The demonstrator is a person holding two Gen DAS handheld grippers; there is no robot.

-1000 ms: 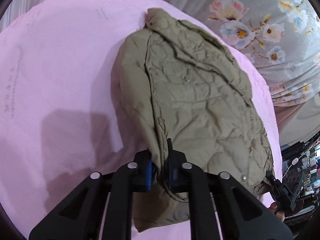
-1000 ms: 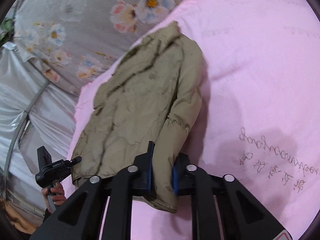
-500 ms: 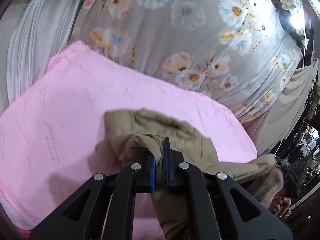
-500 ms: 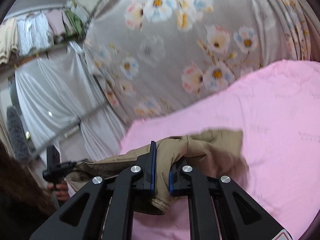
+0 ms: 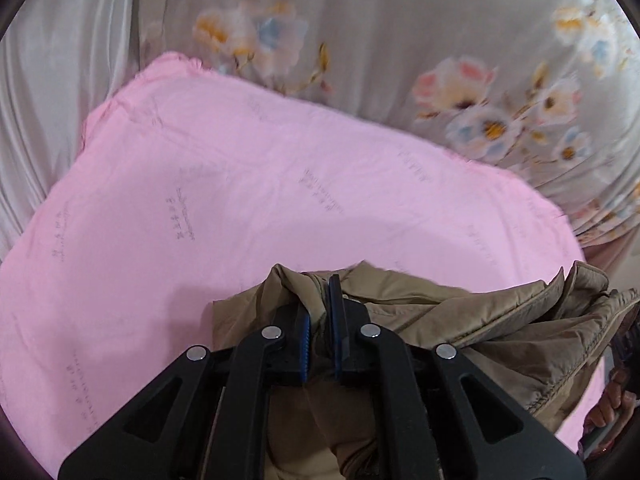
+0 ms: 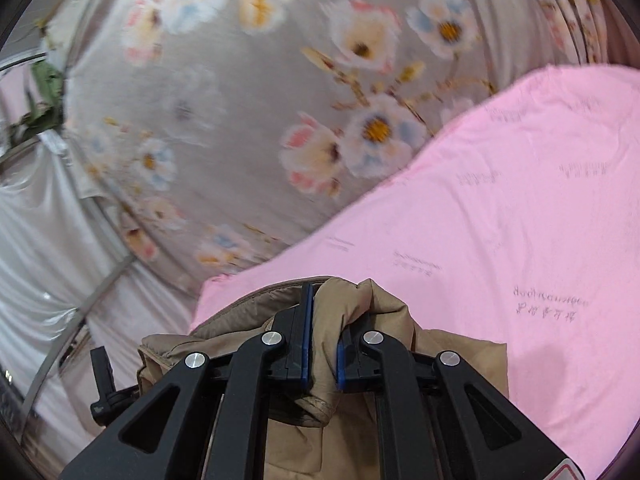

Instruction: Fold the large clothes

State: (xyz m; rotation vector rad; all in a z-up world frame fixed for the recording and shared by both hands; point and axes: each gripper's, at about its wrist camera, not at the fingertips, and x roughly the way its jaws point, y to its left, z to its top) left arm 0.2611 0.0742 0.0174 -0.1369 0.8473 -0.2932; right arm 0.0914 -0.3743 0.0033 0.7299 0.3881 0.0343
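Note:
A khaki quilted jacket hangs bunched between both grippers above a pink sheet. My left gripper is shut on a fold of the jacket, blue pads pressing the fabric. In the right wrist view, my right gripper is shut on another fold of the jacket, which drapes down below the fingers. The other gripper's black body shows at the lower left there. Most of the jacket is hidden beneath the gripper bodies.
The pink sheet covers a wide flat surface. Behind it hangs a grey flowered curtain, with silvery white drapes to the side. A hand shows at the right edge of the left wrist view.
The jacket lay spread flat on the pink sheet; now both grippers have lifted it off and pulled it back, so it hangs bunched and the sheet ahead lies bare.

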